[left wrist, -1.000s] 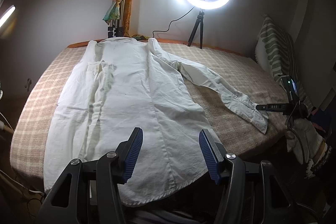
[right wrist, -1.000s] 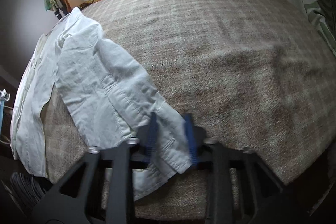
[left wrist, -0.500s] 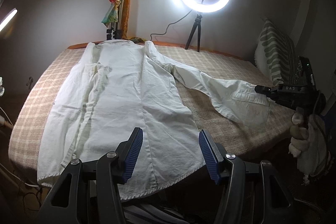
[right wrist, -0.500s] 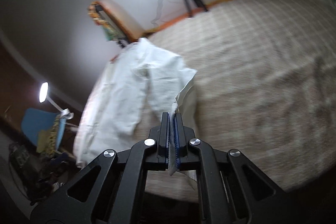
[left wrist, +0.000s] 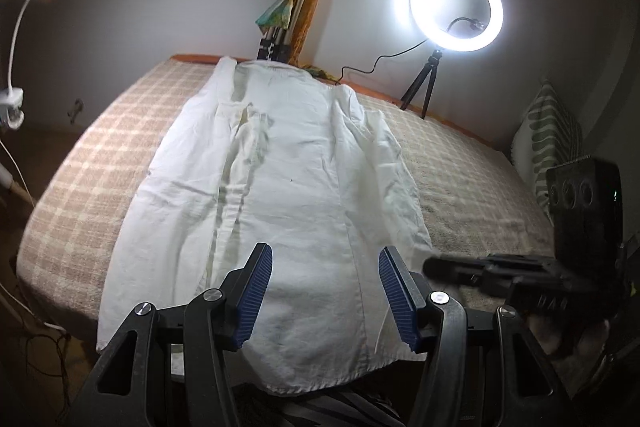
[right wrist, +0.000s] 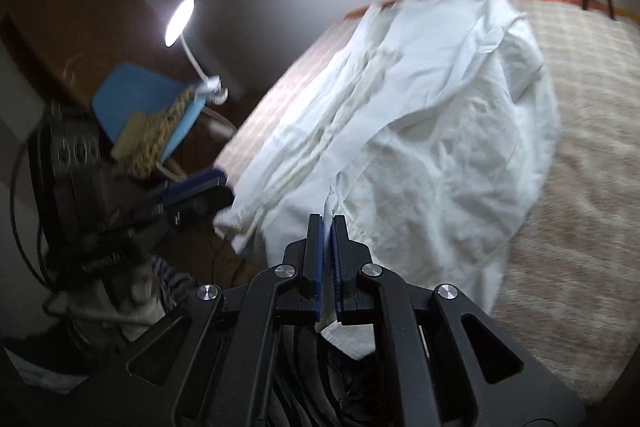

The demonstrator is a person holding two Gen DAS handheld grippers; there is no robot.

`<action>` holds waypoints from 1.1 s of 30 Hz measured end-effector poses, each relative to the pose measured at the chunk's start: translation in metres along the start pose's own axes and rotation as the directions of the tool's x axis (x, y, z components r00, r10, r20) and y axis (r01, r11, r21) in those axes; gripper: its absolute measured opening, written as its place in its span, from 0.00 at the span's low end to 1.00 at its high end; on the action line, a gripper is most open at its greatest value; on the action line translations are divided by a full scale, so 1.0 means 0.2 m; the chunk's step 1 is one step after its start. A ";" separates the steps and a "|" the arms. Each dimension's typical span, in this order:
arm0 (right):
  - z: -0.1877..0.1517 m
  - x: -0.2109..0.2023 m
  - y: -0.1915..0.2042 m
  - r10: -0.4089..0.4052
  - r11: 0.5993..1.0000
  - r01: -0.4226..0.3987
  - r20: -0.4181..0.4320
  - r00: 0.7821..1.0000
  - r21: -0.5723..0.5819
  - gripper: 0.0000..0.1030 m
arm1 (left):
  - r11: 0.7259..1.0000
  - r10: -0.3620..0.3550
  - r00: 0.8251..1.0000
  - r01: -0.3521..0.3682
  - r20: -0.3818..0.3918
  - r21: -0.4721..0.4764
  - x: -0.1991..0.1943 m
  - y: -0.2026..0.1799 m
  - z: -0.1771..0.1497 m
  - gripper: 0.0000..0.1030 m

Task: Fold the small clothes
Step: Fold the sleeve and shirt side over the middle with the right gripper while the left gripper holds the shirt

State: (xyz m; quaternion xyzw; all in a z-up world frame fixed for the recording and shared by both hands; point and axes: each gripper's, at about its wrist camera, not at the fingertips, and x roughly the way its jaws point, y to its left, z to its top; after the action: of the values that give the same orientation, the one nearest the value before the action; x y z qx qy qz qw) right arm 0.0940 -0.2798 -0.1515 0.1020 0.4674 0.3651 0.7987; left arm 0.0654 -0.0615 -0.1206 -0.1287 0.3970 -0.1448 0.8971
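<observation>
A white long-sleeved shirt lies lengthwise on the checked bed cover, collar at the far end and hem at the near edge. Its right sleeve is folded in along the shirt's right side. My left gripper is open and empty, just above the hem. My right gripper is shut on the sleeve cuff and holds it over the shirt's near right part. The right gripper also shows in the left wrist view at the shirt's right edge.
A lit ring light on a tripod and a folded tripod stand at the bed's far side. A striped pillow leans at the right. A desk lamp and a blue chair stand left of the bed.
My right gripper shut on the sleeve cuff, lifted it and carried it left, so the sleeve now lies folded in along the shirt's side. My left gripper stayed open over the hem.
</observation>
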 end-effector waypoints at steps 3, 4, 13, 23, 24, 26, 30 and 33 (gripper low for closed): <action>-0.01 0.02 -0.01 -0.009 1.000 0.008 -0.053 0.999 -0.017 0.27 | 1.000 -0.025 0.999 0.025 -0.040 -0.003 0.08 0.03 -0.01 0.62; 0.00 -0.01 -0.03 -0.006 1.000 0.005 -0.046 0.999 -0.014 0.41 | 0.999 -0.041 0.998 0.040 -0.056 -0.005 0.11 0.03 -0.02 0.64; 0.38 -0.23 -0.42 -0.113 0.988 0.103 0.086 0.990 0.114 0.55 | 0.996 -0.089 0.974 0.091 -0.208 0.001 0.44 -0.04 -0.07 0.65; 0.98 0.04 -0.99 -0.212 0.916 0.184 0.041 0.976 0.356 0.56 | 0.988 -0.157 0.960 0.150 -0.233 -0.048 0.55 -0.03 -0.12 0.12; 1.02 0.09 -1.03 -0.205 0.908 0.180 0.028 0.978 0.379 0.56 | 0.987 -0.159 0.960 0.151 -0.232 -0.051 0.55 -0.03 -0.12 0.08; 1.08 0.19 -1.10 -0.218 0.888 0.202 -0.010 0.976 0.413 0.56 | 0.987 -0.161 0.961 0.153 -0.226 -0.051 0.54 -0.03 -0.12 0.03; 1.16 0.36 -1.16 -0.334 0.855 0.335 -0.074 0.940 0.396 0.55 | 0.988 -0.154 0.965 0.156 -0.214 -0.008 0.51 -0.08 -0.12 0.01; 1.19 0.44 -1.15 -0.361 0.858 0.369 -0.091 0.928 0.358 0.12 | 0.987 -0.150 0.966 0.159 -0.212 0.025 0.48 -0.11 -0.13 0.00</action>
State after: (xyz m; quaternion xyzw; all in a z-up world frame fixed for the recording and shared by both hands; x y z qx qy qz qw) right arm 0.4283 -0.3414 -0.1972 0.1558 0.5465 0.1140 0.8149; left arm 0.1036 -0.1194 -0.1951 -0.1247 0.4751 -0.2353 0.8387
